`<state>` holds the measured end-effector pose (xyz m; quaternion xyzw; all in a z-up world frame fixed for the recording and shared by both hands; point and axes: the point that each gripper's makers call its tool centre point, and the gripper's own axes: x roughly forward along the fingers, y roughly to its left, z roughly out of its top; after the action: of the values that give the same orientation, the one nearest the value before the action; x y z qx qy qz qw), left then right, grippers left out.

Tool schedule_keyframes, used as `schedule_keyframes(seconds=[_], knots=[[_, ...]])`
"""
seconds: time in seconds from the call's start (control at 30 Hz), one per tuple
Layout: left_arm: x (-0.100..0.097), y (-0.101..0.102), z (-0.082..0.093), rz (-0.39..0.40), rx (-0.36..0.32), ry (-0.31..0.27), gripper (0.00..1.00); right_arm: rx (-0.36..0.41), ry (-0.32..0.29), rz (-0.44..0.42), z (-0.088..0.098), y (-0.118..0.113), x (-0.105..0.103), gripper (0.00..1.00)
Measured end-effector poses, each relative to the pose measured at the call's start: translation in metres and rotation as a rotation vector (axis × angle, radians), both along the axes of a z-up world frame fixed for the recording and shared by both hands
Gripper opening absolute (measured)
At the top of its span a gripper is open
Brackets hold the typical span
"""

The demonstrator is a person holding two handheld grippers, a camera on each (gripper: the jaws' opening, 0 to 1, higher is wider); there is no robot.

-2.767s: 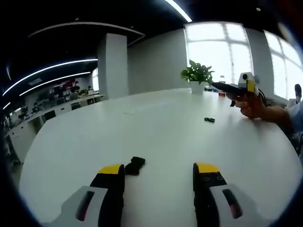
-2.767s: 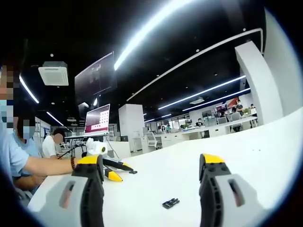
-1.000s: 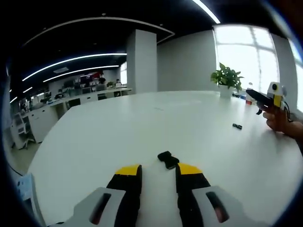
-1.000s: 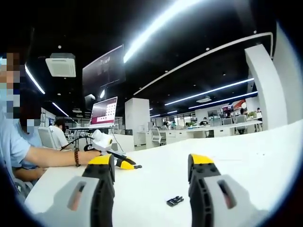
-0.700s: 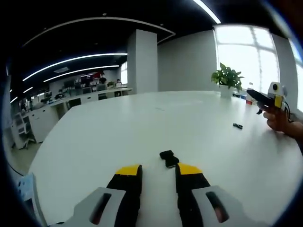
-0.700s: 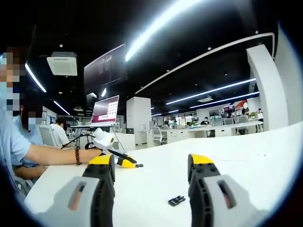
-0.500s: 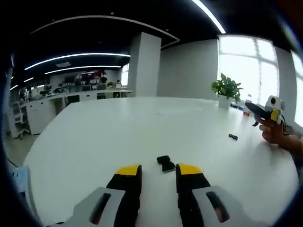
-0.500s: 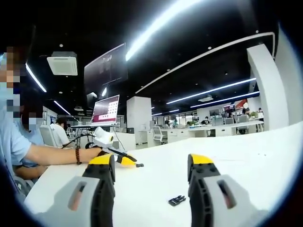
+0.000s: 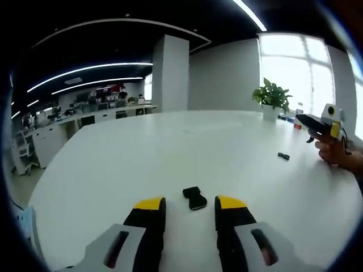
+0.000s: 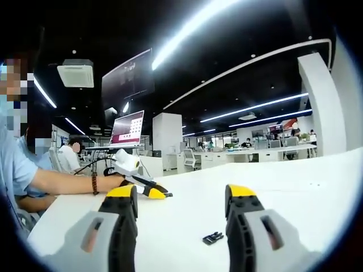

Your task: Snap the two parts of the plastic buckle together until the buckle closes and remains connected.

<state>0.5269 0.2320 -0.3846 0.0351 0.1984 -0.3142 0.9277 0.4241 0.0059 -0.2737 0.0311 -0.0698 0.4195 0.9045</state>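
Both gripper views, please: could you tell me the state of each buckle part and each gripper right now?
Larger buckle part: lying loose on the table, just ahead of the left gripper's tips, ungripped.
Smaller buckle part: lying loose on the table, apart from the other part, ungripped.
Left gripper: open, narrow gap, empty.
Right gripper: open wide, empty.

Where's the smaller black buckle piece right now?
In the right gripper view, the small buckle piece lies on the white table, low between the right tongs.
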Motion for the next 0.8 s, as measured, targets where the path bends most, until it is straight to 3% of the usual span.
schedule_keyframes(seconds=[0.37, 0.8], knots=[[0.0001, 0.0009, -0.0007, 0.009, 0.0, -0.009, 0.24, 0.008, -0.008, 0.003, 0.0037, -0.0006, -0.0029, 0.63], [0.0018, 0.0031, -0.0009, -0.003, 0.002, -0.01, 0.22, 0.032, 0.0, -0.014, 0.0069, -0.008, 0.0012, 0.62]])
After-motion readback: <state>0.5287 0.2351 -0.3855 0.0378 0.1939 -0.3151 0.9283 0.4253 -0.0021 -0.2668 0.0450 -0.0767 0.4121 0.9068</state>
